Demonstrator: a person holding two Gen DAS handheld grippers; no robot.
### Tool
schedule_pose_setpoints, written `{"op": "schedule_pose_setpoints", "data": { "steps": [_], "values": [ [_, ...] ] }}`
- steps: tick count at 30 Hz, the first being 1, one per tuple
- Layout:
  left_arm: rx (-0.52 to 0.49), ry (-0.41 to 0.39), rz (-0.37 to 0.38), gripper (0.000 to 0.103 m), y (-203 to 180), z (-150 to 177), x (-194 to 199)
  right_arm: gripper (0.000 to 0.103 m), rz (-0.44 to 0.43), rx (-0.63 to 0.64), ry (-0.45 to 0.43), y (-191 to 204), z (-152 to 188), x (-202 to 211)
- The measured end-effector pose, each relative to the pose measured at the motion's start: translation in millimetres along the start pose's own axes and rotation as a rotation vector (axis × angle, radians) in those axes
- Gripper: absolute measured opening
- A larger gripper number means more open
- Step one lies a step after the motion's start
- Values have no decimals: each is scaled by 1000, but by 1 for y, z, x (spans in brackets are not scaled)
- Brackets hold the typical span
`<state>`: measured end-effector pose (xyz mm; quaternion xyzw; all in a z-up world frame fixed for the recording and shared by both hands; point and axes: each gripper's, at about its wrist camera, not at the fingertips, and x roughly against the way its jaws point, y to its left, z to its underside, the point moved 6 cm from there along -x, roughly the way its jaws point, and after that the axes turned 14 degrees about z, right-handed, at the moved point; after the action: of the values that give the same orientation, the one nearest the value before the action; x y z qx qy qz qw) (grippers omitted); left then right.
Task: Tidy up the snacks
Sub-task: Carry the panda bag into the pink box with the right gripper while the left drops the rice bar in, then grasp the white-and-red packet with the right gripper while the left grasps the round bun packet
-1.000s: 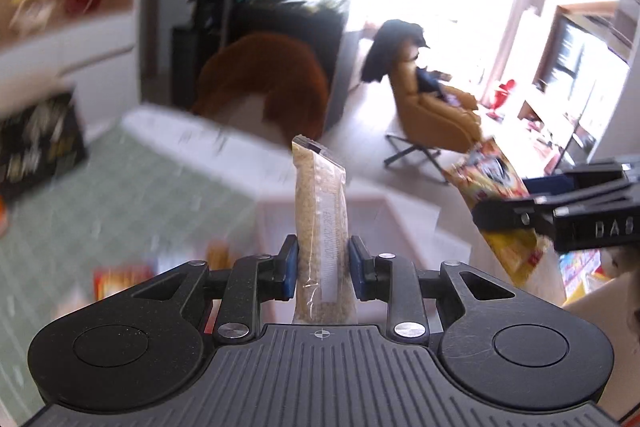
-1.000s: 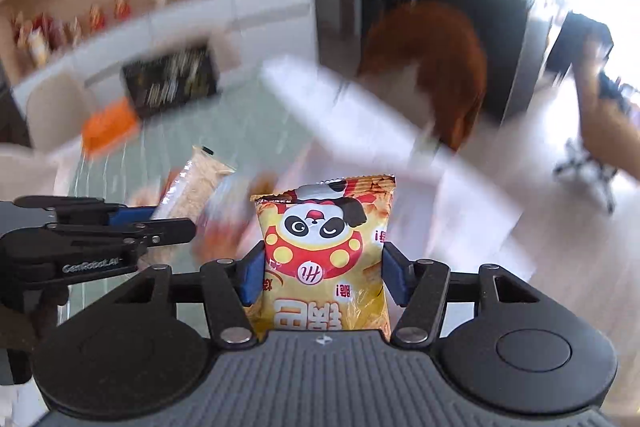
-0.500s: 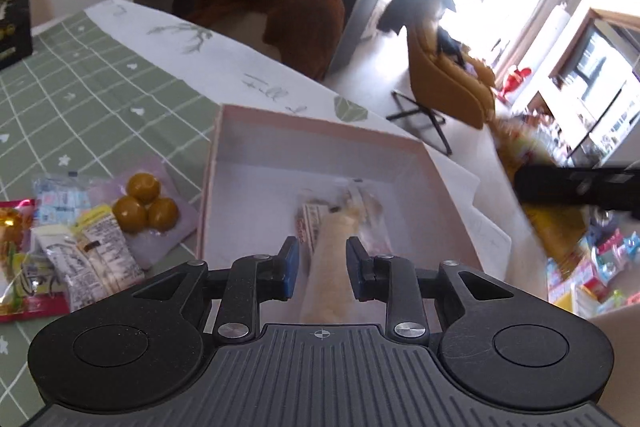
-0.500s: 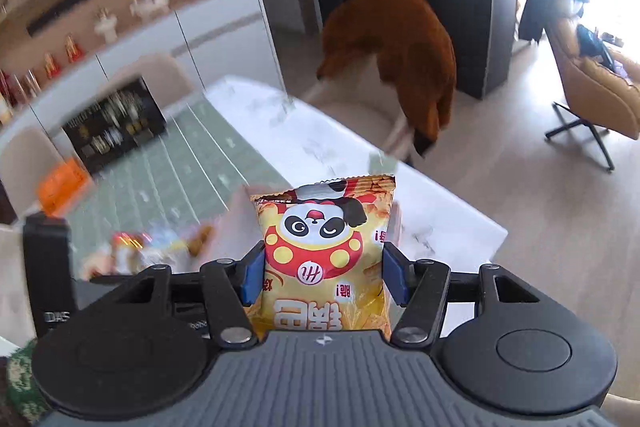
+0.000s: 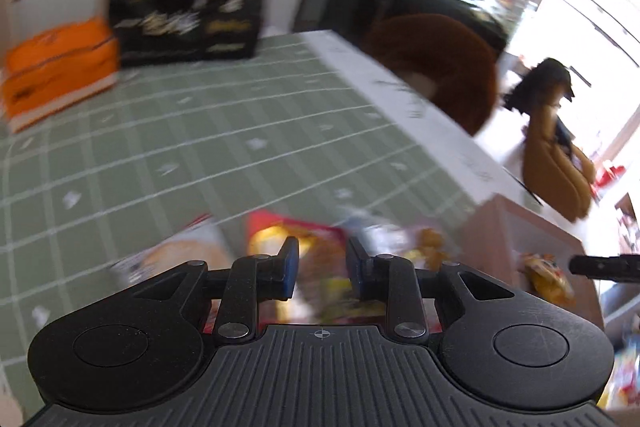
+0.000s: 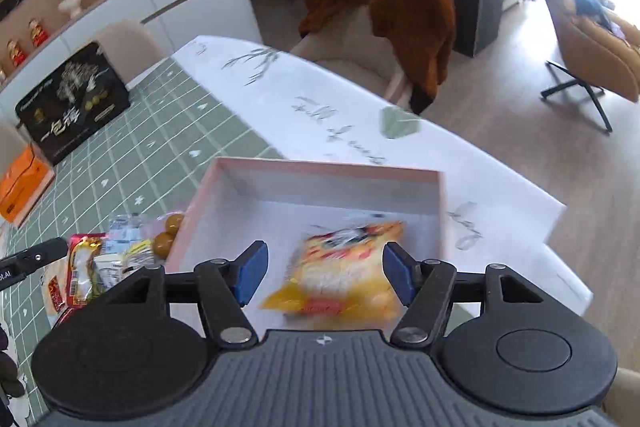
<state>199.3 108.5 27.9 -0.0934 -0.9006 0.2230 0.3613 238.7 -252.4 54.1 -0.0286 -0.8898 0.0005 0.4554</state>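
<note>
Green-checked cloth covers the bench, where a black bag with white script stands beyond the pink box; inside the box lies the yellow snack bag, between the just-widened, untouching jaws of the right hand-held gripper, while the left hand-held gripper, narrowly parted and empty, hovers over loose snack packets beside the box.

Snack bag in box; snack pile left.
</note>
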Motion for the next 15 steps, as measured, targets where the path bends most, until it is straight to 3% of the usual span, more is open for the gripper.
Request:
{"op": "schedule_pose_setpoints", "data": {
  "steps": [4, 7, 12, 15],
  "values": [
    [66, 7, 4, 29, 22, 17, 0, 65, -74, 111, 5, 59, -6, 8],
    [89, 19, 46, 29, 13, 39, 6, 66, -120, 185, 1, 106, -12, 12],
    [97, 32, 77, 30, -6, 79, 22, 67, -233, 233, 119, 176, -22, -9],
    [110, 68, 104, 29, -9, 100, 31, 67, -164, 269, 148, 207, -16, -37]
  ]
}}
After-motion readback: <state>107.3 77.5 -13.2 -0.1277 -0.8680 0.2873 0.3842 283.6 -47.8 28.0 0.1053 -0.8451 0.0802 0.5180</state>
